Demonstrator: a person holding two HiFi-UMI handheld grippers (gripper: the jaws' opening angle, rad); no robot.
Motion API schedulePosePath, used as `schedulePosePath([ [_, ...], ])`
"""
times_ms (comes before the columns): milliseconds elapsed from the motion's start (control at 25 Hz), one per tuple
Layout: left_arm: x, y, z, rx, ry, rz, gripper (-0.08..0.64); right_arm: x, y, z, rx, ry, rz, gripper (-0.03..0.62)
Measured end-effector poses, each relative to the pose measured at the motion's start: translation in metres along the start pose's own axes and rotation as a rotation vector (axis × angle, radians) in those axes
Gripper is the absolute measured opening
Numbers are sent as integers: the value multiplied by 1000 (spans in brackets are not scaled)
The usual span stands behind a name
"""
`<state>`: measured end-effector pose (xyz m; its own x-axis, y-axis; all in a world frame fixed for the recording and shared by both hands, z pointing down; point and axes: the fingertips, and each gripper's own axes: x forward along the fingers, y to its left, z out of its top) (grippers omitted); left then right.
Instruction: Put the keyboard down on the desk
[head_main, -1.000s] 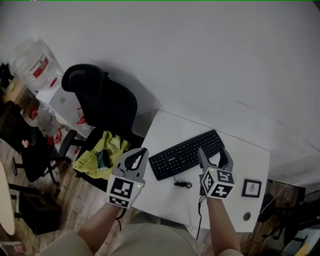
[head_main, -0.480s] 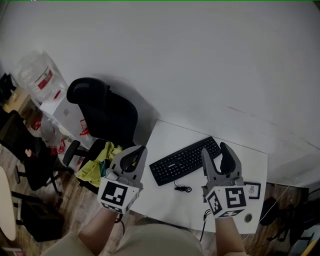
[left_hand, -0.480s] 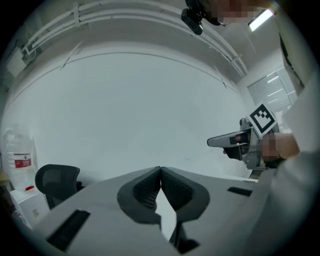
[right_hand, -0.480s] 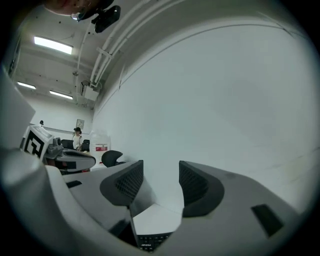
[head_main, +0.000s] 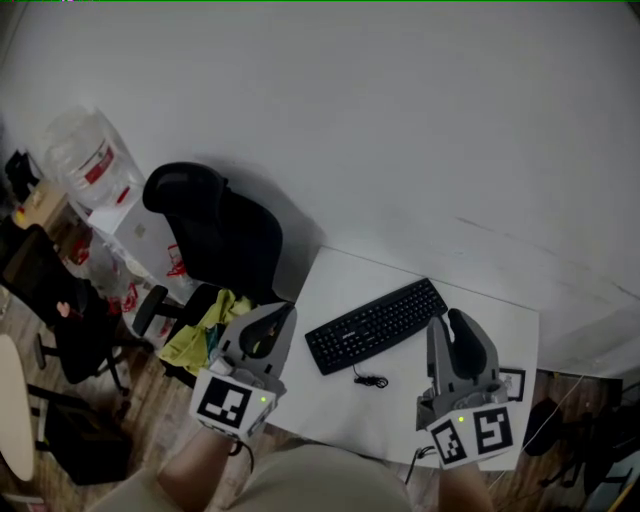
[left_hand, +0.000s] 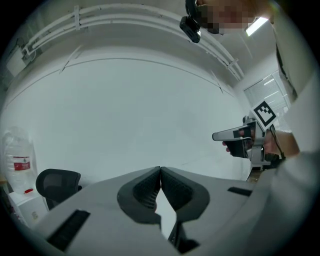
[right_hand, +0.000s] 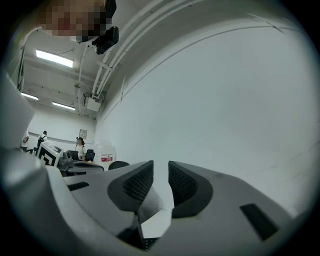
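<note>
Keyboard (head_main: 377, 325) lies flat on the desk (head_main: 380, 410). Left gripper (head_main: 280, 315) at near left, jaws together, empty; right gripper (head_main: 450, 322) at near right, jaws closing, narrow gap, nothing between

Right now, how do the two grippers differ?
The left gripper has its jaws shut, tips touching; the right gripper has its jaws slightly apart and closing. The left gripper hangs by the desk's left edge, the right gripper over its right end. Both are empty and clear of the keyboard.
</note>
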<state>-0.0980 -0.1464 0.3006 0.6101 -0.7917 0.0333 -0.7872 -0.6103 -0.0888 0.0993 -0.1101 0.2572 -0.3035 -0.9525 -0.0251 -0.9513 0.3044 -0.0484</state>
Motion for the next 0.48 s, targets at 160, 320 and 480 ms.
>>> schedulePosePath([
  [160, -5, -2, -9, -15, 24, -11, 21, -10, 3, -9, -8, 22, 1, 71],
  [320, -9, -7, -23, -27, 41, -30, 21, -13, 7, -21, 9, 43, 21, 44],
  [480, -10, -15, -40, -43, 68, -52, 21, -15, 9, -41, 23, 79, 43, 34],
])
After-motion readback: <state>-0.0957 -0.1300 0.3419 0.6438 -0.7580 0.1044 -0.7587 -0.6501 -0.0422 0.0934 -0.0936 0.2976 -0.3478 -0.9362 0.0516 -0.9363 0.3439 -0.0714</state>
